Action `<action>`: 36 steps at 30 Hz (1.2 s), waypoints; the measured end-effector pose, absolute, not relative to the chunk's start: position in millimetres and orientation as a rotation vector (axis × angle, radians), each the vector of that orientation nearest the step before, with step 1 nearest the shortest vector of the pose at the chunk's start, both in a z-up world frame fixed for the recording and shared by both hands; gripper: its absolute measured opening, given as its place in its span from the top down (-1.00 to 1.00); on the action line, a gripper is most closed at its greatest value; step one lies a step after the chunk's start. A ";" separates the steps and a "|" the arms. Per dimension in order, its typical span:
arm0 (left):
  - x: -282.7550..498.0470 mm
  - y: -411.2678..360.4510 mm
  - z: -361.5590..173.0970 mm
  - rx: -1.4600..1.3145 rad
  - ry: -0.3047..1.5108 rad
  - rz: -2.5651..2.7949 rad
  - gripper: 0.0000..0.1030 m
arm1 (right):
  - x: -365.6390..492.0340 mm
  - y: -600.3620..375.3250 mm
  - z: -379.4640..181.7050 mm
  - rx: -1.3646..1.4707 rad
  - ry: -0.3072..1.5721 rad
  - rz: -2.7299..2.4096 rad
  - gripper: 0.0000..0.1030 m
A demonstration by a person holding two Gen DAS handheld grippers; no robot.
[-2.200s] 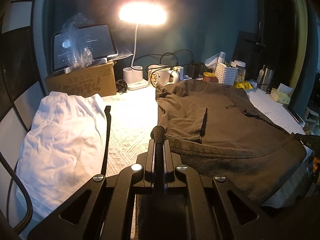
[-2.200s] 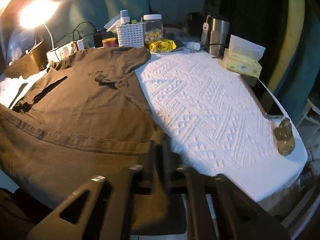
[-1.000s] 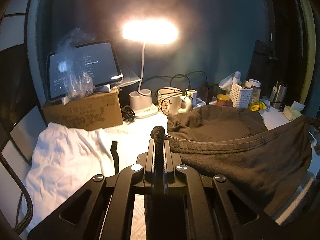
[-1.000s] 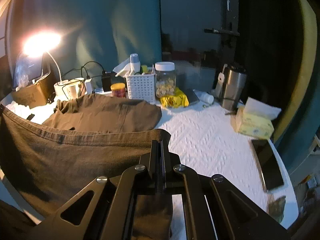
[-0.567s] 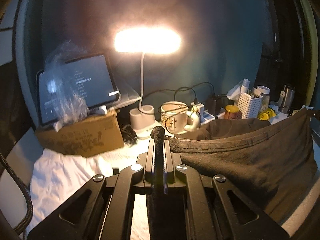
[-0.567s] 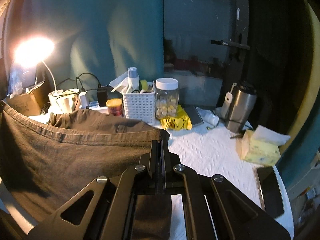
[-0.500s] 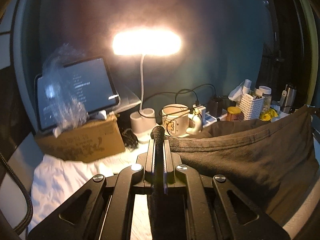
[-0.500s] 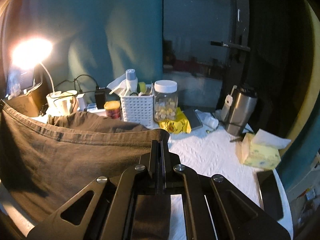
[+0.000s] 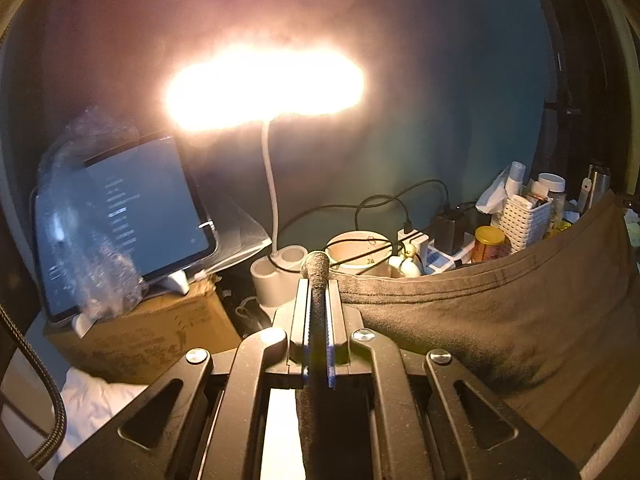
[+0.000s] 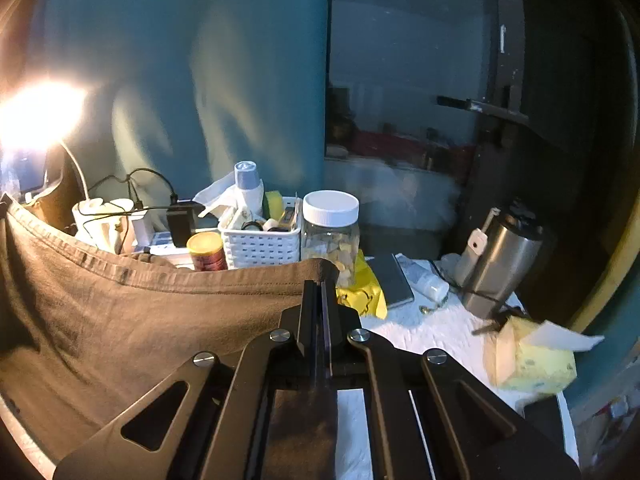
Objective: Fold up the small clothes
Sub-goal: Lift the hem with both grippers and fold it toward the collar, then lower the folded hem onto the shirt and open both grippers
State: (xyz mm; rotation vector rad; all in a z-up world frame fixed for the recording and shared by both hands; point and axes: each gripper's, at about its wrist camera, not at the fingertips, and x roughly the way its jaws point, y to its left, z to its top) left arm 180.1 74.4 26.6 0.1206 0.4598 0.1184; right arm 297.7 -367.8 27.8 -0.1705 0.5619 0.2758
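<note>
Both clamped on the shirt (image 9: 500, 320) hem — left gripper (image 9: 318, 276) at 9 o'clock, right gripper (image 10: 320, 280) at 3 — the hem has been carried from the near worktop toward the lamp (image 9: 264, 84) at 12, folding the shirt in half.

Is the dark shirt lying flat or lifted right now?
Lifted: both grippers, left gripper and right gripper, pinch the shirt hem, stretched between them.

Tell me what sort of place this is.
Probably a home desk or bedroom table used for folding: a lit desk lamp, a tablet propped on a cardboard box, and a mug, with a brown shirt held up.
</note>
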 end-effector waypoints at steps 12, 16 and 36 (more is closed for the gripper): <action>237.8 89.5 16.5 0.160 0.478 0.150 0.91 | 358.6 -353.6 14.3 -0.210 0.568 0.263 0.94; 253.5 95.9 -0.4 0.152 0.521 0.159 0.91 | 378.0 -350.3 -1.9 -0.211 0.598 0.259 0.94; 268.2 133.7 -39.0 0.062 0.716 0.194 0.39 | 404.6 -340.1 -55.0 -0.239 0.738 0.153 0.93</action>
